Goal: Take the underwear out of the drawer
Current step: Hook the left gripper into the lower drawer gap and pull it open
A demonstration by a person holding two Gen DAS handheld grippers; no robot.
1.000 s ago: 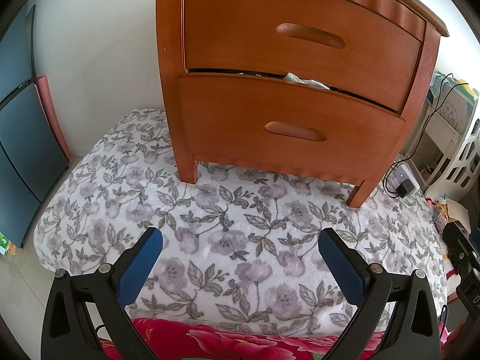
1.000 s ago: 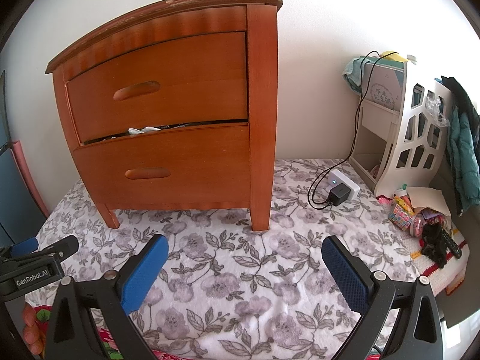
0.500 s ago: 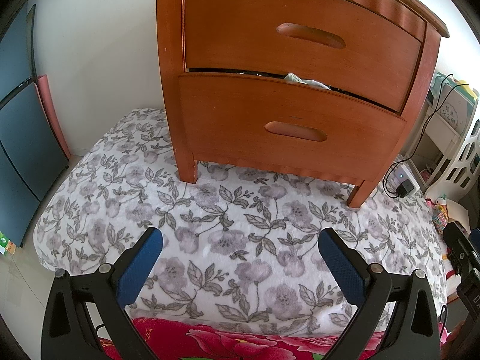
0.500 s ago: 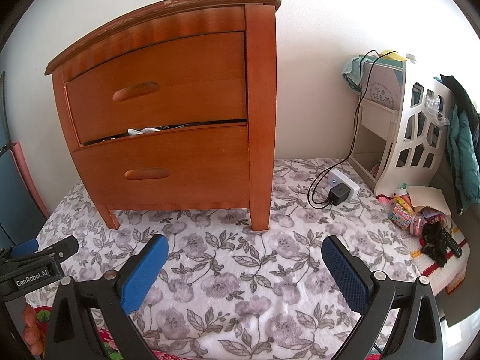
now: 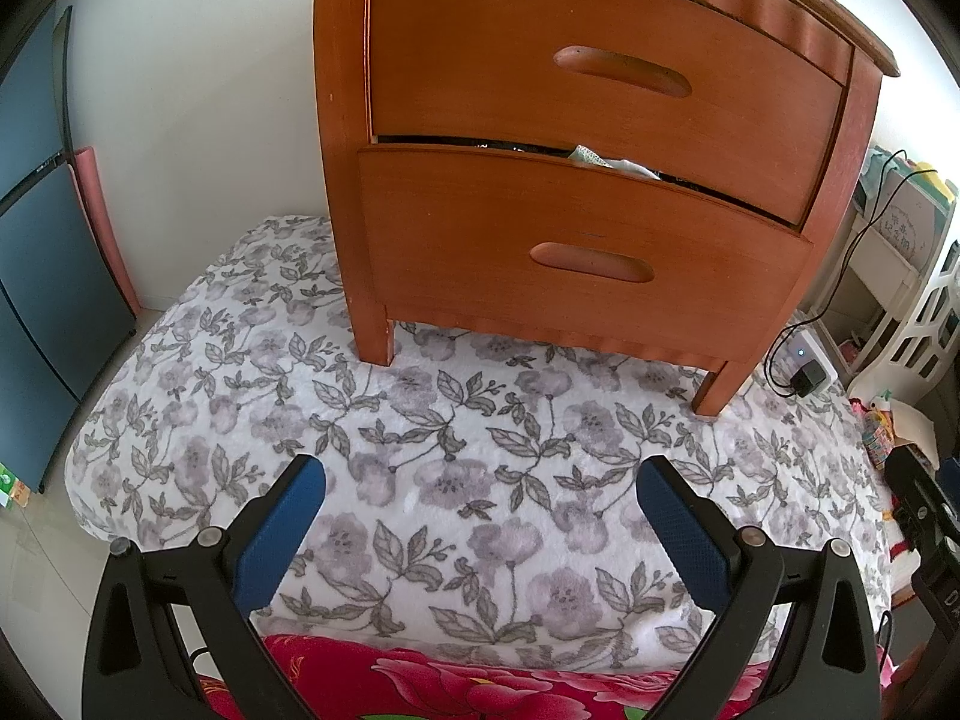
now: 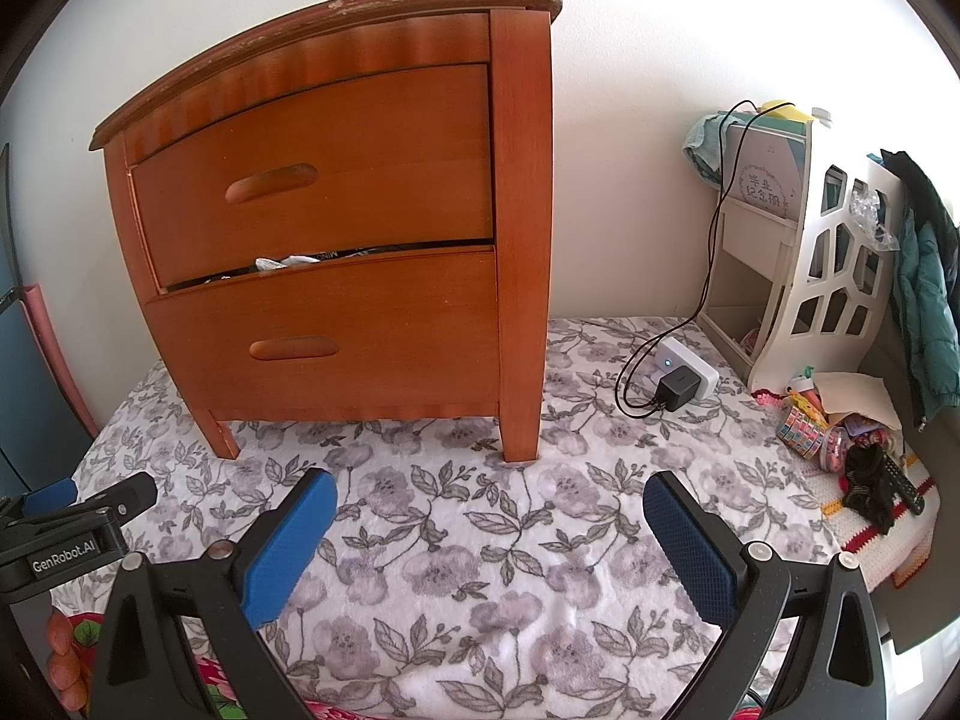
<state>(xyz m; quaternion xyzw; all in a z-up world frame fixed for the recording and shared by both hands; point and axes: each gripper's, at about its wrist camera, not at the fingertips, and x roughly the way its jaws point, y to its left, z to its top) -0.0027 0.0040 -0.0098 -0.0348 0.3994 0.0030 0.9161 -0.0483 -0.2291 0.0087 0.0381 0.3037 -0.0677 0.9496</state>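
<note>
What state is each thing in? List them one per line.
Upper drawer: shut.
Lower drawer: pulled out a little, gap along its top edge.
Cloth: poking out of that gap.
Charger: plugged into the power strip, whose light is on.
Left gripper: open, empty.
Right gripper: open, empty.

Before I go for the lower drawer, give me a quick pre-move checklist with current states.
1. Left gripper open, empty: ok.
2. Right gripper open, empty: ok.
3. Lower drawer ajar, white fabric poking over its top edge: ok.
4. Lower drawer handle unobstructed: ok.
5. Fabric confirmed as underwear: cannot tell.
6. Charger cable clear of the drawer front: ok.
</note>
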